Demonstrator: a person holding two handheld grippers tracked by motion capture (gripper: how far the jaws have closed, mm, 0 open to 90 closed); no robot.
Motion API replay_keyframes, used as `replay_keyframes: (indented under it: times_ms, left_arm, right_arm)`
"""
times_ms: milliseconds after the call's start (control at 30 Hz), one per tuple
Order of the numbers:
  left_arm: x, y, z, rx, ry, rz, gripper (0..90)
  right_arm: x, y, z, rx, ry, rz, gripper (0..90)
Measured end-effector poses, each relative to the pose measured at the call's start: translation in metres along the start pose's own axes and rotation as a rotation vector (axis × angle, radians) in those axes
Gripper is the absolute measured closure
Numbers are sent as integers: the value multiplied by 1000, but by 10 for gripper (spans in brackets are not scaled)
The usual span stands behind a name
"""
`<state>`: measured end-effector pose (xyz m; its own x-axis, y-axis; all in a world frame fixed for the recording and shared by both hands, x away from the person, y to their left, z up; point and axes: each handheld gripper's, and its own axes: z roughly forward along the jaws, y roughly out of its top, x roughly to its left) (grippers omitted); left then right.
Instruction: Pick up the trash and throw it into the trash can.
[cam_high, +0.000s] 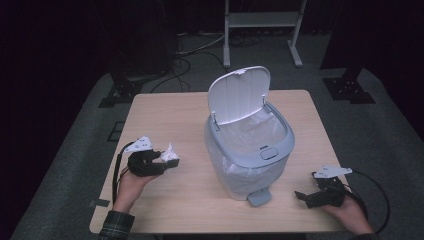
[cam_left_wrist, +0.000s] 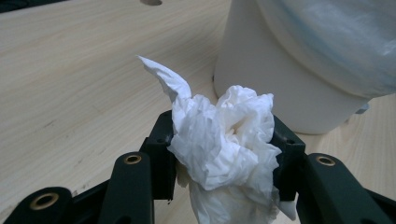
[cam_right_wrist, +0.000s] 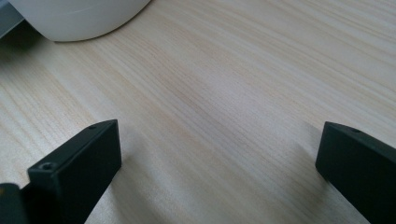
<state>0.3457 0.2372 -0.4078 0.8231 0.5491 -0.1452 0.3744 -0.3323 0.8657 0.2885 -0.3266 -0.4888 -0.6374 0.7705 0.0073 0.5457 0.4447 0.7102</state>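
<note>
White crumpled tissue (cam_left_wrist: 224, 140) sits clamped in the left gripper (cam_left_wrist: 224, 154).

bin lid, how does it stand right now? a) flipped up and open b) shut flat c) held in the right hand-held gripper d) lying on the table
a: the bin lid stands upright at the back of the bin, leaving the plastic liner exposed, while the left hand-held gripper holds a crumpled tissue beside it.

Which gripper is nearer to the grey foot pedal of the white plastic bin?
Right. The right gripper lies just beside the pedal; the left gripper, holding crumpled tissue, is farther away.
</note>
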Motion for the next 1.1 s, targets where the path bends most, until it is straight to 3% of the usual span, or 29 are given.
replay_keyframes:
  times_ms: [267, 1100]
  left_arm:
    - [-10, 14, -5, -34, -58, 13, 533]
    - [-45, 66, -27, -95, -164, 84, 535]
  right_arm:
    - [0, 0, 0, 0, 0, 0, 0]
    - [0, 0, 0, 0, 0, 0, 0]
